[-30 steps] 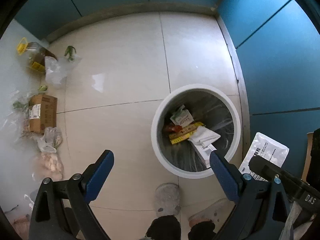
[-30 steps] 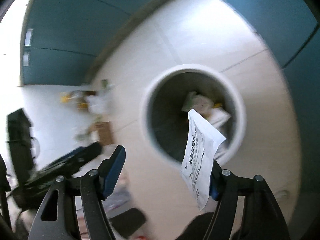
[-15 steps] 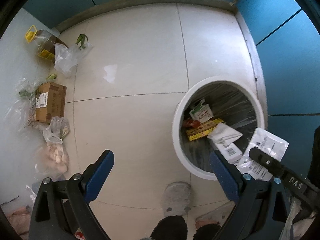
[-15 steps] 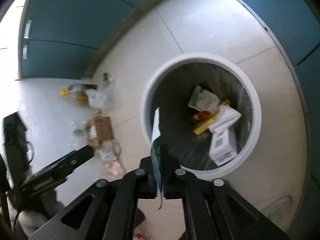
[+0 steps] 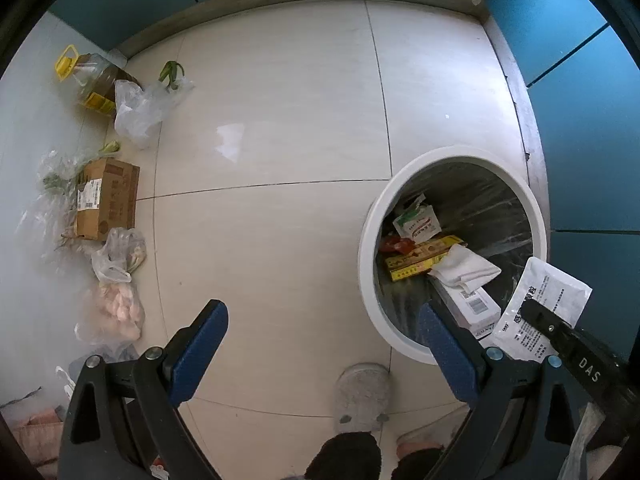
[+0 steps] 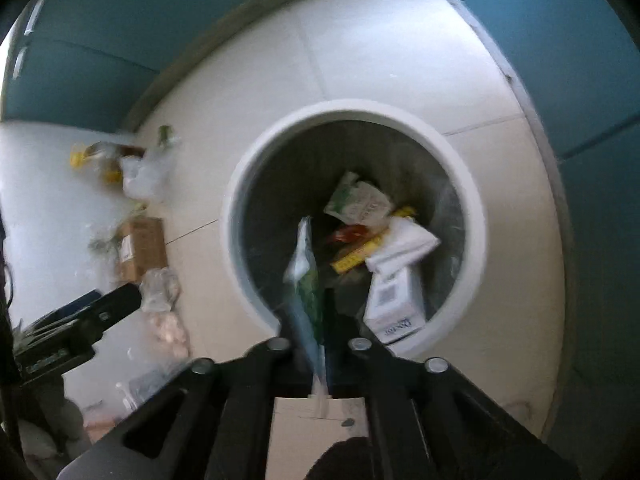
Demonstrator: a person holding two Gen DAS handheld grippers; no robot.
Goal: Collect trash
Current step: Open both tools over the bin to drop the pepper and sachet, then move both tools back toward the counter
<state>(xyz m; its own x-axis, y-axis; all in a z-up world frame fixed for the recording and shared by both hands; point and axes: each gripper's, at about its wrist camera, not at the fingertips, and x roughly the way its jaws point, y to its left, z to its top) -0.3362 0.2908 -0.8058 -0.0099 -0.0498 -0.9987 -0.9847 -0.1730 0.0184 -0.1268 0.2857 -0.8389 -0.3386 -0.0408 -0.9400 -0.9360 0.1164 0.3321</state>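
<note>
A white round bin [image 5: 366, 256] [image 6: 236, 216] with a clear liner stands on the tiled floor and holds several packets and boxes. My right gripper [image 6: 310, 320] [image 5: 528, 308] is shut on a white printed packet [image 6: 304, 272] [image 5: 548, 300], which hangs above the bin's near rim. In the right wrist view the packet shows edge-on between the closed jaws. My left gripper [image 5: 320, 320] [image 6: 116, 304] points down at bare floor to the left of the bin, open, with nothing between its blue pads [image 5: 200, 340].
Along the left wall lie an oil bottle [image 5: 94, 84], plastic bags [image 5: 136, 116], a cardboard box [image 5: 108, 200] and a bag of pale food [image 5: 114, 308]. A person's grey slipper [image 5: 362, 396] stands by the bin. Blue cabinet fronts [image 5: 592, 140] close the right side.
The right gripper's jaws went from wide apart to shut on the packet, which turned edge-on. Both grippers sank a little, and the bin slid right in the left wrist view.
</note>
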